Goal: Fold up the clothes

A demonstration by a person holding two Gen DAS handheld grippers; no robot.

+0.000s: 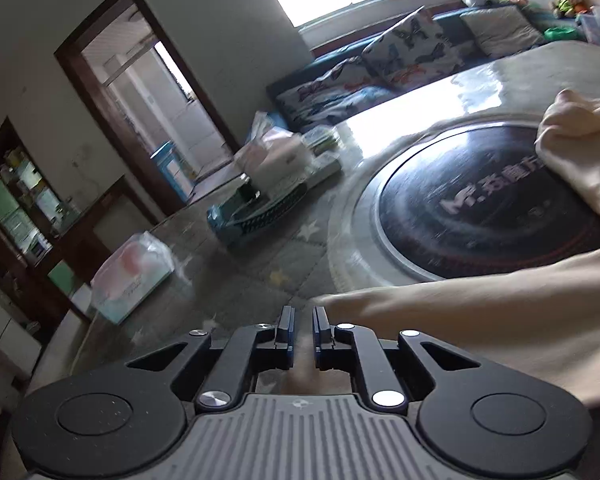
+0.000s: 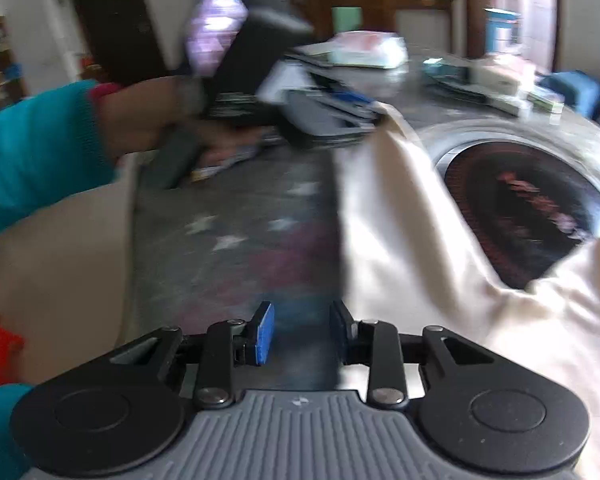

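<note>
On table: cream garment [image 2: 400,216] spread, fold starting.
Left hand-held gripper [image 1: 303,330]: I see jaws narrow, pinching cloth edge.
Right hand-held gripper [image 2: 302,334]: wide, empty.
Next: I'd grab opposite edge.

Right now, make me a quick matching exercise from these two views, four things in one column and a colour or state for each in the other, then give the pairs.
Things:
1. cream garment
2. round black disc
3. right hand-held gripper
4. sleeve

Colour or state:
A. teal
B. partly covered by cloth
C. draped over the table
D. open, with nothing between its blue pads

Pairs: 1-C, 2-B, 3-D, 4-A
</note>
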